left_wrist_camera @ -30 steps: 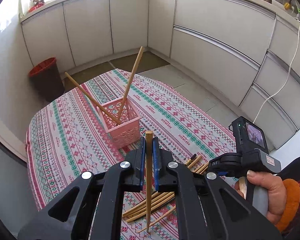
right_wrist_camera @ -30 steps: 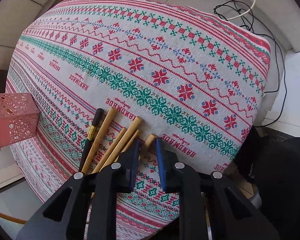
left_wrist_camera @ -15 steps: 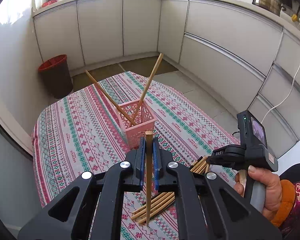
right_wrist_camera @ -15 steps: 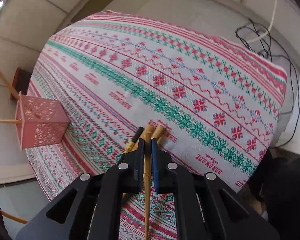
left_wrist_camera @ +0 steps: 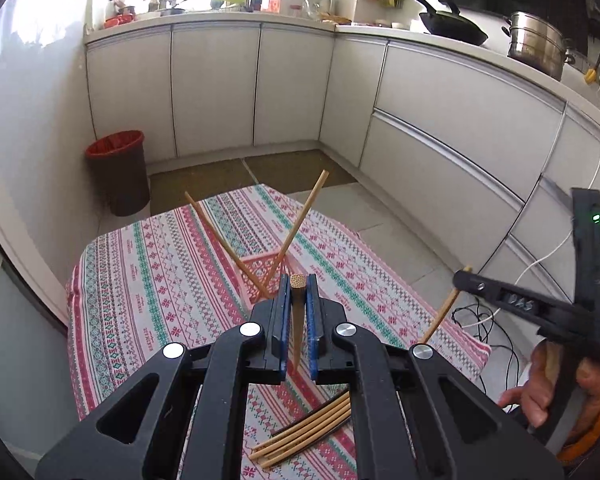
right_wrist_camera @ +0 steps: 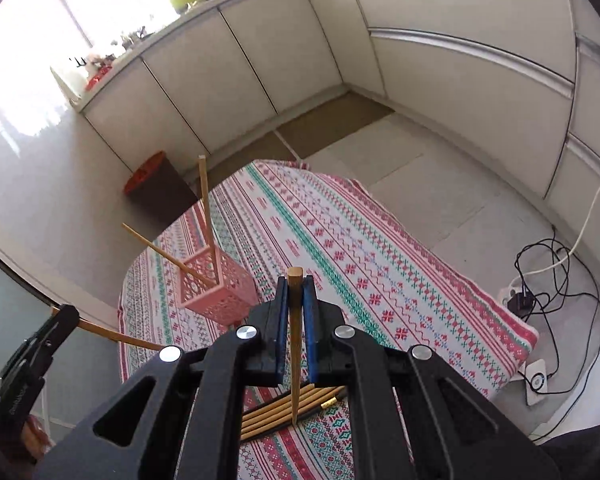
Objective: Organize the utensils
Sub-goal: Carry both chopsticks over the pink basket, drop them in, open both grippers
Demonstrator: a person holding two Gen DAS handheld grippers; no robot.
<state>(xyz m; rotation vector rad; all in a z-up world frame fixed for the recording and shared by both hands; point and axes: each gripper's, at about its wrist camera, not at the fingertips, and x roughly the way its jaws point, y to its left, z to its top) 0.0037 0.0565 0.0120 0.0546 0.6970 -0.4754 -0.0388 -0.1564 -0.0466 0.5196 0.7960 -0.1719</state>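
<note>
A pink lattice basket [right_wrist_camera: 219, 289] stands on the patterned tablecloth [right_wrist_camera: 380, 264] with two wooden chopsticks [left_wrist_camera: 300, 224] leaning out of it in a V. My left gripper [left_wrist_camera: 298, 285] is shut on a wooden chopstick [left_wrist_camera: 297, 322], held above the table just behind the basket [left_wrist_camera: 260, 266]. Over the near part of the table my right gripper [right_wrist_camera: 296, 284] is shut on another wooden chopstick [right_wrist_camera: 295, 344], whose tip hangs down. Several chopsticks [right_wrist_camera: 284, 412], one of them dark, lie in a bundle below it, also seen as a pile [left_wrist_camera: 304, 436] in the left wrist view.
White kitchen cabinets [left_wrist_camera: 440, 120] run round the room, with a wok [left_wrist_camera: 452, 26] and a steel pot [left_wrist_camera: 536, 44] on the counter. A dark bin with a red liner [left_wrist_camera: 118, 172] stands on the floor beyond the table. Cables and a power strip [right_wrist_camera: 536, 320] lie right of the table.
The right gripper closed on one chopstick from the bundle and lifted it high off the table, tilting up so the room shows. The left gripper rose a little with its chopstick.
</note>
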